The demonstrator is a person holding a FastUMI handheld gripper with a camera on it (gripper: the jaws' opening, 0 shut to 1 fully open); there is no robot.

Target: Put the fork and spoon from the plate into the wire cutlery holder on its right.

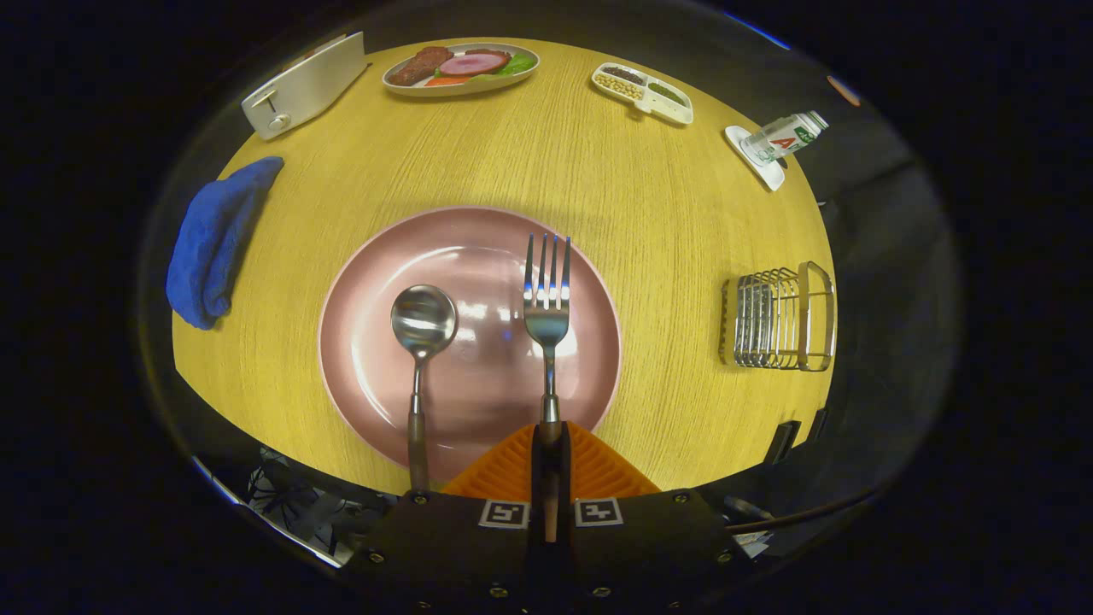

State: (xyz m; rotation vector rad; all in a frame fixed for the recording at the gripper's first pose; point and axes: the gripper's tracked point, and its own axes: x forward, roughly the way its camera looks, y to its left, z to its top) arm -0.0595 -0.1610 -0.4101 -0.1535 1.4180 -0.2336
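The gripper (pixel 551 461) is closed on the handle of the fork (pixel 546 316), both fingers pressing it near its lower end, with the tines reaching out over the pink plate (pixel 359 342). The spoon (pixel 421 342) lies just beside it on the plate, handle overhanging the near rim. The wire cutlery holder (pixel 779 318) stands well apart on the counter (pixel 666 222), beyond the plate's right edge. Both pieces look like stiff, smooth metal, light but likely slippery; a hold on the narrow handle seems best, though so far back the fork may pivot downward.
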